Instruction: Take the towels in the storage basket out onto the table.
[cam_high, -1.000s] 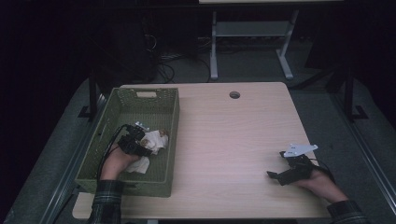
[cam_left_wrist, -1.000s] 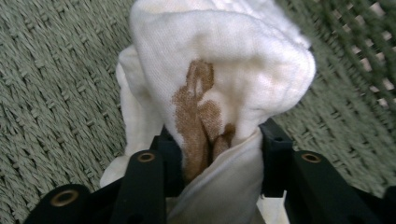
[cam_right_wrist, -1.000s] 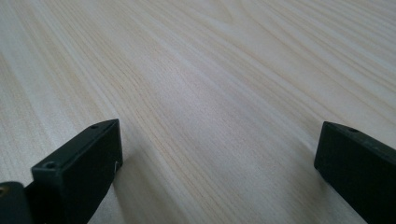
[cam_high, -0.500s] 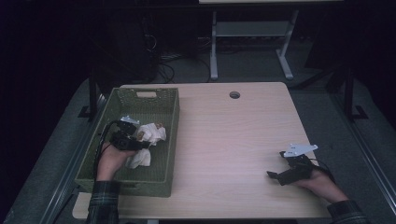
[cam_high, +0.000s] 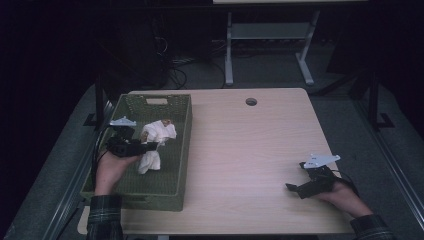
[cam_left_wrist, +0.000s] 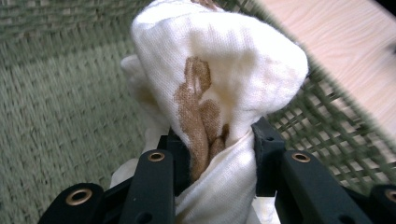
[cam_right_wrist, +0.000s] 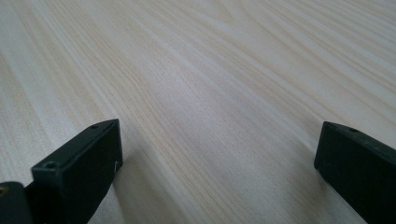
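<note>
A white cloth (cam_high: 159, 132) with a brown stain hangs bunched above the floor of a green woven basket (cam_high: 183, 159) at the table's left. My left gripper (cam_high: 152, 146) is shut on the cloth, and its jaws have just been closing on it. In the left gripper view the stained cloth (cam_left_wrist: 224, 60) bulges up between the pads of the left gripper (cam_left_wrist: 217, 140), with the basket weave (cam_left_wrist: 56, 93) behind it. Near the front right of the table, my right gripper (cam_high: 292, 188) rests low and open. The right gripper (cam_right_wrist: 219, 154) has bare wood between its jaws.
The light wooden table (cam_high: 250, 145) has a round cable hole (cam_high: 251, 101) near its far edge. Behind the table stands a white desk frame (cam_high: 270, 35) on dark floor, with cables beside it.
My left gripper has risen inside the basket and shifted a little left, lifting the cloth so that it now hangs from the jaws. The right hand has stayed in place.
</note>
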